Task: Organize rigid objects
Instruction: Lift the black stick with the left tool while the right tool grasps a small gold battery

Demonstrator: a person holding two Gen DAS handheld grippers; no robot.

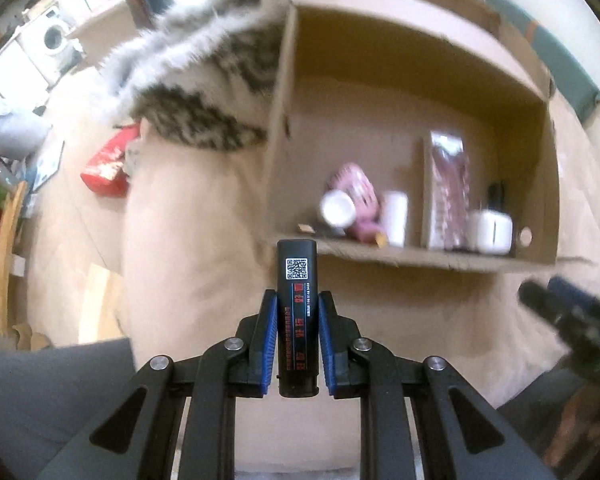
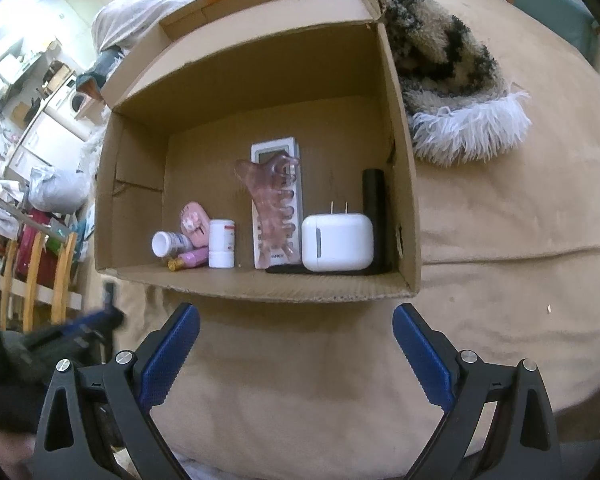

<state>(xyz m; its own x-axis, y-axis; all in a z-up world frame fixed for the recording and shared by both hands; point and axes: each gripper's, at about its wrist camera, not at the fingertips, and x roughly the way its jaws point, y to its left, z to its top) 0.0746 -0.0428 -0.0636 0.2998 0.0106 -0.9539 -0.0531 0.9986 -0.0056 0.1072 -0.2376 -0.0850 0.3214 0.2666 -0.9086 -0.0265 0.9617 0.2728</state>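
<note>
A: Left view: what was happening?
B: The left gripper (image 1: 298,340) clenched a black bar (image 1: 297,316), held short of the box (image 1: 380,258) front edge; I'd judge it mid-delivery.
A: Right view?
B: The right gripper (image 2: 296,354) gaped, empty. Next, probably set the bar beside the charger (image 2: 337,242), right corner.

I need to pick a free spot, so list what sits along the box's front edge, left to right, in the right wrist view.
White bottle → pink tube → white jar → remote → white charger → black bar.
</note>
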